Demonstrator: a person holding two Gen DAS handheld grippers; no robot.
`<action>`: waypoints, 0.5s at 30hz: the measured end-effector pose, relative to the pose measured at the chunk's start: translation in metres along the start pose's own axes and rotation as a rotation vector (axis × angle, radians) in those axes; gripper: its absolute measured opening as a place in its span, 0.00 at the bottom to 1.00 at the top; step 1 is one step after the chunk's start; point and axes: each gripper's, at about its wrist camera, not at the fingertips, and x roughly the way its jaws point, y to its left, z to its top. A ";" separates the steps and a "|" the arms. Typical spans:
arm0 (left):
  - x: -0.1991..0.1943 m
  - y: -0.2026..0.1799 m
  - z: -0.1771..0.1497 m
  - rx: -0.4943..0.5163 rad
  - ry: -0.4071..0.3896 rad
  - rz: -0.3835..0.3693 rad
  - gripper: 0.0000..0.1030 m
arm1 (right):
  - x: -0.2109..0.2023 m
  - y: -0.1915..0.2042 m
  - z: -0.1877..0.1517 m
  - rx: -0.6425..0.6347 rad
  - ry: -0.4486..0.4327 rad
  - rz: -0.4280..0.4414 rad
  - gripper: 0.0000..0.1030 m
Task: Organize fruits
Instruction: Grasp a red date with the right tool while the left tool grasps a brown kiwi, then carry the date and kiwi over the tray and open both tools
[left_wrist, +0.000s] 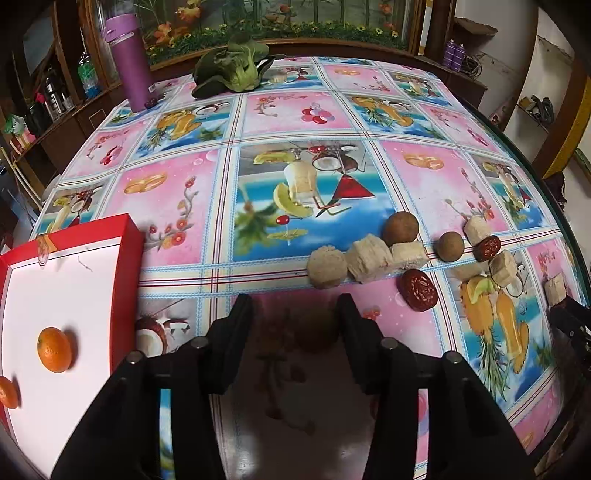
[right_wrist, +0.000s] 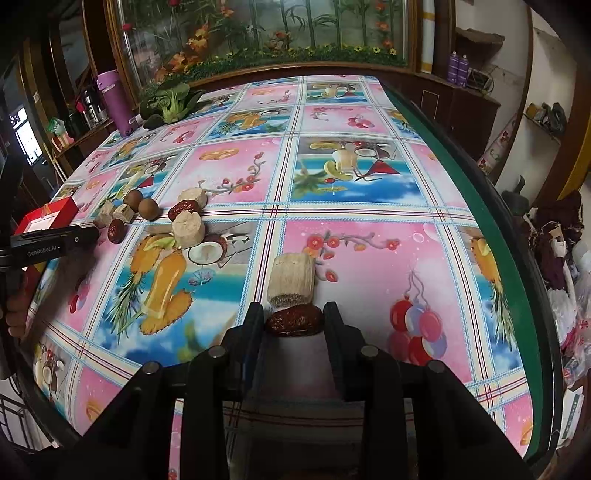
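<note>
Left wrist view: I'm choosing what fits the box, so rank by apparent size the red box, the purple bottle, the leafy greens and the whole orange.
1. red box, though it is nearest the camera
2. purple bottle and leafy greens: too alike to rank, both far back
3. orange

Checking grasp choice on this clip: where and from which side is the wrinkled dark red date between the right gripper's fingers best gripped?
Across its long axis, end to end: the wrinkled dark red date lies lengthwise between the fingers of the right gripper, whose pads look pressed on both ends. Come from above on the near side, since the pale fibrous cylinder chunk stands right behind it, seemingly touching, and blocks the far side.
</note>
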 end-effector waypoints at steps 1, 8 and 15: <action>0.000 -0.001 0.000 0.001 0.000 -0.003 0.48 | -0.001 0.000 -0.001 0.005 0.000 0.003 0.31; -0.007 0.000 -0.010 0.030 -0.019 -0.035 0.29 | -0.009 0.004 -0.009 0.006 0.015 0.055 0.31; -0.017 0.006 -0.023 0.024 -0.029 -0.066 0.23 | -0.008 0.024 -0.011 -0.028 0.017 0.084 0.31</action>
